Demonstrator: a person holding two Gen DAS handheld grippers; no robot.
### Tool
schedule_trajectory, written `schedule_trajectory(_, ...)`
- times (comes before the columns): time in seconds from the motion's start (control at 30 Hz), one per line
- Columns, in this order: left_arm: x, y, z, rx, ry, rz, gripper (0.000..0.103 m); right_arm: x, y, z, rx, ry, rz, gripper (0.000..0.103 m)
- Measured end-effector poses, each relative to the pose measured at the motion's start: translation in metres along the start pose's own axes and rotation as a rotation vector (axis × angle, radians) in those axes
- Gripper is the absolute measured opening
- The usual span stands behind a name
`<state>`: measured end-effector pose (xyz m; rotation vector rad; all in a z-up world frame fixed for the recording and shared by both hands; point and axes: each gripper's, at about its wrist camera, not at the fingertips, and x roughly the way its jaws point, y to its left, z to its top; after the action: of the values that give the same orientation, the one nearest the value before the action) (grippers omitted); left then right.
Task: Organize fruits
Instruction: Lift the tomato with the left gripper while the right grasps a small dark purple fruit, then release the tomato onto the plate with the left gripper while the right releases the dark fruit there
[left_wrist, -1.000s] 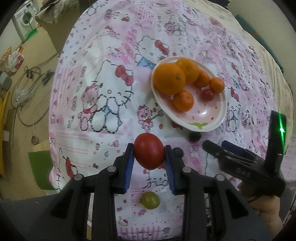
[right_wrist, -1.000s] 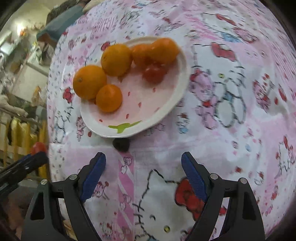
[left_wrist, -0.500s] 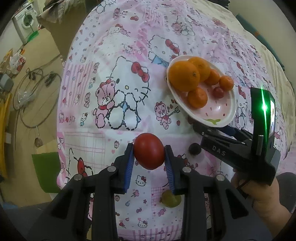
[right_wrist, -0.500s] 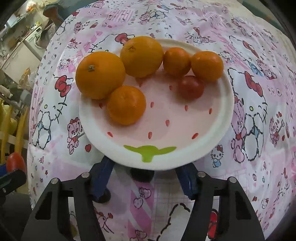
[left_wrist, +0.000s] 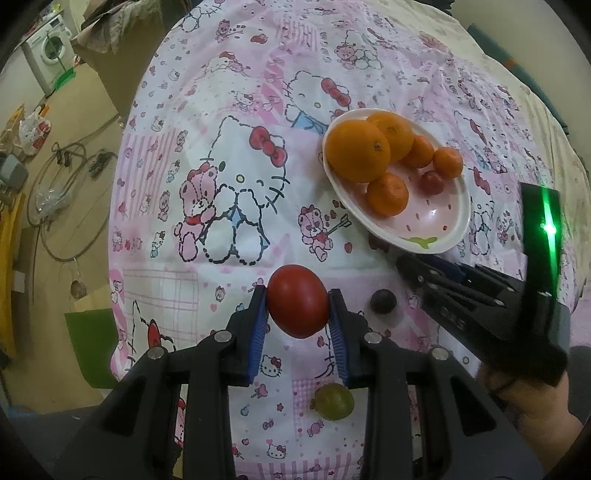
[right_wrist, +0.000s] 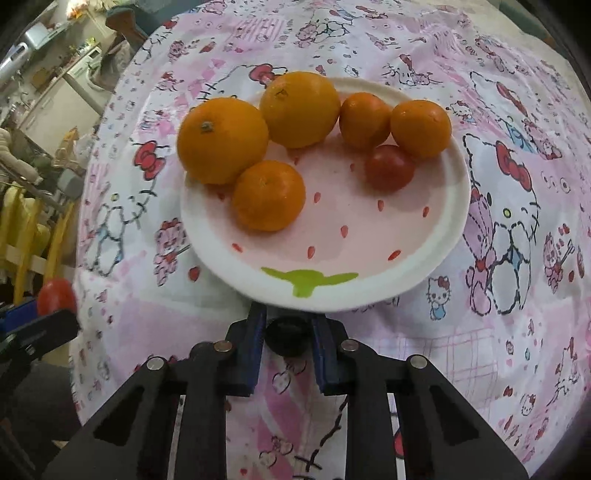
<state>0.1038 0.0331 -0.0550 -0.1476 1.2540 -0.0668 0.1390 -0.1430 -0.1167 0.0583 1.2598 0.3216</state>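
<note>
My left gripper (left_wrist: 297, 314) is shut on a red tomato (left_wrist: 297, 311) and holds it above the Hello Kitty cloth. My right gripper (right_wrist: 288, 341) is shut on a dark grape (right_wrist: 286, 339) right at the near rim of the pink-and-white plate (right_wrist: 369, 288). The plate (left_wrist: 439, 221) holds several oranges (right_wrist: 221, 140) and a small red tomato (right_wrist: 389, 167). In the left wrist view the right gripper (left_wrist: 402, 258) reaches under the plate's near rim. A second dark grape (left_wrist: 383, 301) and a green grape (left_wrist: 334, 401) lie on the cloth.
The table is covered by a pink Hello Kitty cloth (left_wrist: 229, 177). Its left edge drops to a floor with cables (left_wrist: 55, 192) and a washing machine (left_wrist: 48, 51). The left gripper with its tomato shows at the left of the right wrist view (right_wrist: 55, 295).
My right gripper moved forward to the plate's near rim and closed on the dark grape. My left gripper kept hold of the red tomato and drifted slightly.
</note>
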Motion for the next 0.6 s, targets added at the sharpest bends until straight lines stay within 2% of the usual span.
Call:
schedule_trajectory(0.23,0.004,-0.005,0.001,-0.009,0.003,0.012,0.028,-0.017,-0.008,-0.015,0.009,-0.009,0.067,0.024)
schedule_trajectory(0.6,0.004,-0.043,0.005,0.04,-0.01,0.013,0.028,-0.057,-0.042,-0.031,0.069,-0.068,0.096,0.024)
